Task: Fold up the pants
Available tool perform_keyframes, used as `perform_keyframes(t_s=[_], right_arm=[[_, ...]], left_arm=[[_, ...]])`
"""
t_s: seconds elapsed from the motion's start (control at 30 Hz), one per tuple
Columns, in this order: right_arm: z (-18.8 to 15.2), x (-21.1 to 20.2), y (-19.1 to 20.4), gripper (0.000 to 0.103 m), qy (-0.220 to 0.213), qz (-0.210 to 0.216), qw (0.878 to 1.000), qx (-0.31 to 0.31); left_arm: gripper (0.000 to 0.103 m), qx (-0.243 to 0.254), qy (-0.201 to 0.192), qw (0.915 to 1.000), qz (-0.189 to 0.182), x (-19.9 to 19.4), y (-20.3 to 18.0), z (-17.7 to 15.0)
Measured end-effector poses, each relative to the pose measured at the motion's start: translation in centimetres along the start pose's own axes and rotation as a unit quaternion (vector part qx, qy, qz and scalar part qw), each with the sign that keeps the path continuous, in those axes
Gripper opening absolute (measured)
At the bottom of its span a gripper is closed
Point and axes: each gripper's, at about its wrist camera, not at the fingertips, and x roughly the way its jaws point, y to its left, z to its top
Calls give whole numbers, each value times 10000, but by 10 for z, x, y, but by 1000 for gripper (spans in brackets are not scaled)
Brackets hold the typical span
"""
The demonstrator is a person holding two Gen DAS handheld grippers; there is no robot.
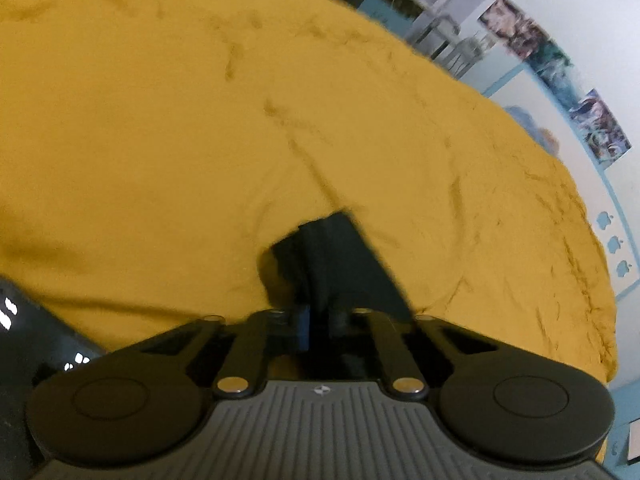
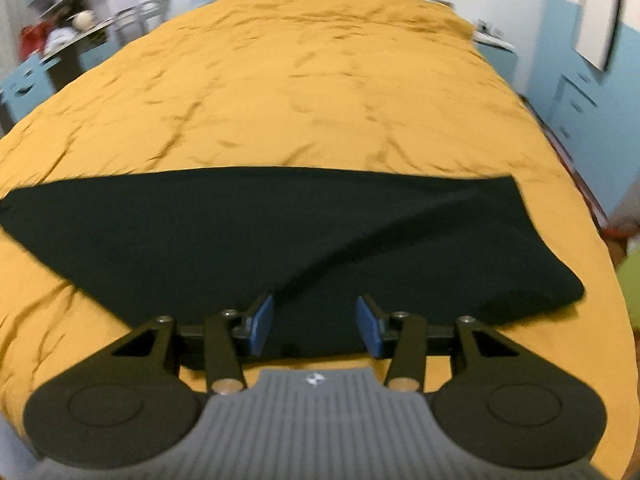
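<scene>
Mid-fold: left gripper (image 1: 316, 320) clamps the black pants (image 2: 280, 240); right gripper (image 2: 315, 322) spread, unloaded, must next pinch the near edge.

Both views dim, warm indoor light, no clear source visible. Heavy fisheye bend: yellow bedspread (image 1: 160, 140) bulges like a dome, corners go black. Motion blur thru both, worst at edges; posters on wall (image 1: 560, 80) smeared, shelves (image 2: 72, 20) streaky. Black pants (image 2: 280, 232) show almost no detail, just flat dark shape w/ soft edges. Soft shadows in bedspread creases. Small blown-out white specks at left-wrist view's left edge. No glare otherwise.
</scene>
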Motion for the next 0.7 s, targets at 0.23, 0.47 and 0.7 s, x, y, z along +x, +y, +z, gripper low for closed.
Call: perform_keyframes(t_s=[0.23,0.47,0.7], right_arm=[[-4,3,-29,42,-89,198,9991,354],[-9,2,-72,42,-237,-219,9962,810],[-24,-20,-146,44,-565,-347,9829,1720]], left_arm=[[6,750,-679,9930,-607,-66,-76,3],[6,2141,-1069,9658,-999,-126,-194,-35],[6,3685,-1226,9143,-1155,-133,-298,-161]])
